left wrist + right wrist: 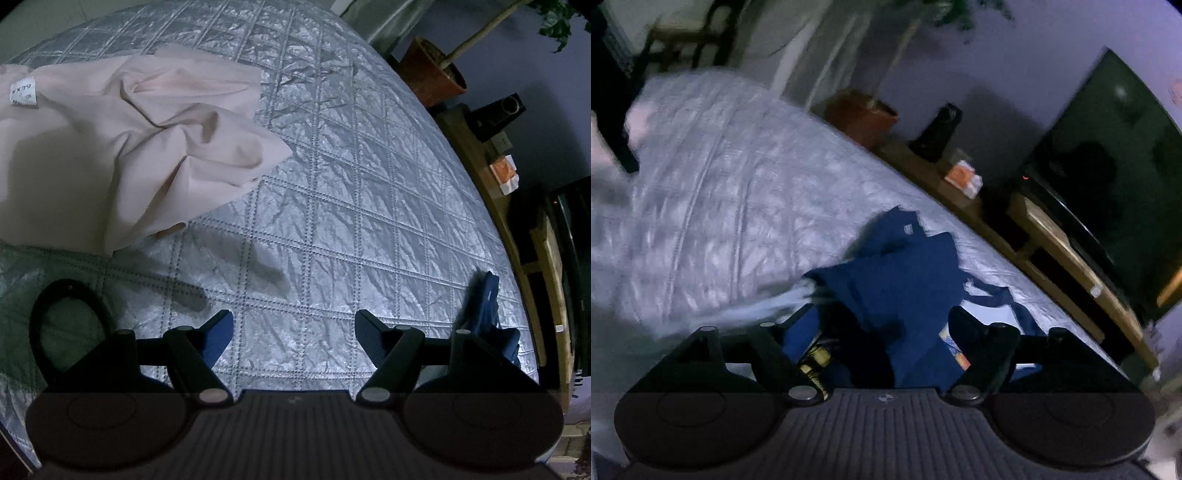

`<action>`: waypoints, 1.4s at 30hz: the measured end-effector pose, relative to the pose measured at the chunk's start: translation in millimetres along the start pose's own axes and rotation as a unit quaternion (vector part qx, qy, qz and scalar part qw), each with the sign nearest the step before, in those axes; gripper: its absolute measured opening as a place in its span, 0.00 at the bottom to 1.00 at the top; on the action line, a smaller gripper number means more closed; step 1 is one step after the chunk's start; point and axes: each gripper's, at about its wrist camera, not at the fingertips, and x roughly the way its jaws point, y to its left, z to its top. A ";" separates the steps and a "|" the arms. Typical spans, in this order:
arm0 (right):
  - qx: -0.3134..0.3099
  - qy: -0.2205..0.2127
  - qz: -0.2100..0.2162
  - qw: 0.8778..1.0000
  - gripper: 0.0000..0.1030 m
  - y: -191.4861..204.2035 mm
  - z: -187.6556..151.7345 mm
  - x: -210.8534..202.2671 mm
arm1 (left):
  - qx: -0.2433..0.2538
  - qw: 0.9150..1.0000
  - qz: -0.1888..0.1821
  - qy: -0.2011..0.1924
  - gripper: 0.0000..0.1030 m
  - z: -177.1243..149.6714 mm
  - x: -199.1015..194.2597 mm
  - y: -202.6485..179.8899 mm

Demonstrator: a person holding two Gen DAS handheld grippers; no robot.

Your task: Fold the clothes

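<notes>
From my left wrist camera I see the pink garment [122, 140] lying crumpled on the grey quilted bedspread [351, 184], up and to the left of my left gripper [294, 332]; its long side runs from the left edge toward the middle of the bed, and a white tag [23, 92] near its left end carries dark print that I can only partly make out, something like "X39" upside down. That gripper's fingers [218, 332] stand wide apart over bare quilt, with nothing between them. Only a sliver of the blue garment [487, 306] shows there, at the right by the bed's edge. My right wrist camera, which is blurred, shows that blue garment [905, 280] in a heap right in front of my right gripper [882, 328], near the bed's right edge, with a colourful print [955, 350] I cannot read; the fingers [964, 328] are spread and the cloth lies between them, though I cannot tell whether they touch it. This view alone shows the television [1108, 177]; both show the wooden bench [1015, 229] and the plant pot [432, 74].
</notes>
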 end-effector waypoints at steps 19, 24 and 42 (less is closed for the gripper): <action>0.244 0.039 -0.006 0.969 0.68 -30.0 -24.9 26.4 | -0.002 1.000 -0.003 0.007 0.67 0.2 0.2 2.2; 0.259 -0.041 -0.015 0.965 0.72 -26.4 -19.6 -18.6 | -0.002 1.000 -0.005 0.009 0.67 0.6 1.0 1.9; 0.588 -0.022 0.226 0.776 0.75 -41.5 -36.3 53.9 | -0.004 1.000 -0.007 0.012 0.67 -0.6 2.1 2.2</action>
